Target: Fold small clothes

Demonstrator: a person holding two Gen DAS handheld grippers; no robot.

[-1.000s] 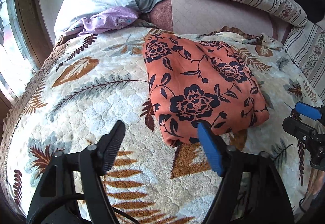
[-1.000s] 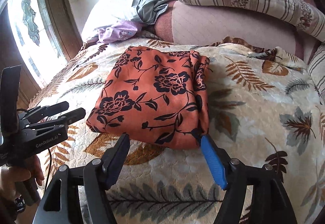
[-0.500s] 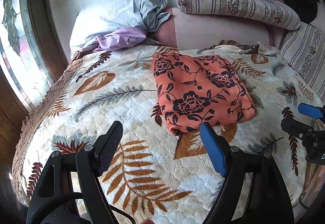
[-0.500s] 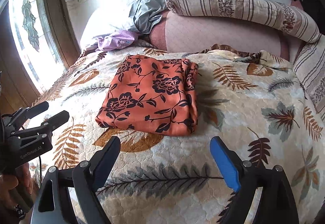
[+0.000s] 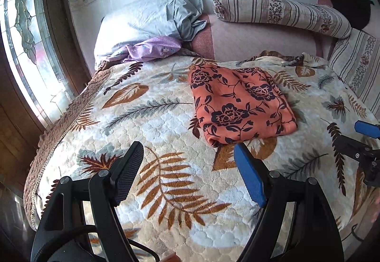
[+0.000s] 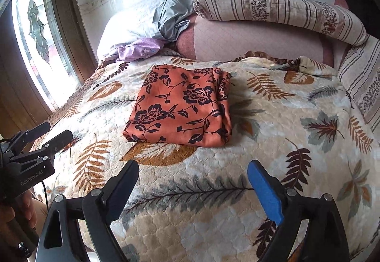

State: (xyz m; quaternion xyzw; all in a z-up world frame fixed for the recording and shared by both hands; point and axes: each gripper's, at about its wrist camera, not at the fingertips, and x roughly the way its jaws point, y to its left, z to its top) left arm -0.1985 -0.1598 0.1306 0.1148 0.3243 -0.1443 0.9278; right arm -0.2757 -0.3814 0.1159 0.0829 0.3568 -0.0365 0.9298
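An orange garment with dark flower print (image 5: pixel 239 103) lies folded into a flat rectangle on the leaf-patterned blanket (image 5: pixel 152 124); it also shows in the right wrist view (image 6: pixel 182 107). My left gripper (image 5: pixel 188 155) is open and empty, held above the blanket in front of the garment's near edge. My right gripper (image 6: pixel 192 174) is open and empty, also short of the garment. Each gripper shows at the edge of the other's view, the right one (image 5: pixel 361 141) and the left one (image 6: pixel 40 138).
At the head of the bed lie a white pillow (image 5: pixel 137 24), a grey cloth (image 5: pixel 187 12), a purple garment (image 5: pixel 152 48) and a striped bolster (image 5: pixel 280 12). A black cloth (image 5: pixel 349 8) lies far right. A stained-glass window (image 5: pixel 23 31) borders the bed's left side.
Both grippers have pulled back from the folded garment and risen, so it now lies farther away in both views. The garment itself has not moved.
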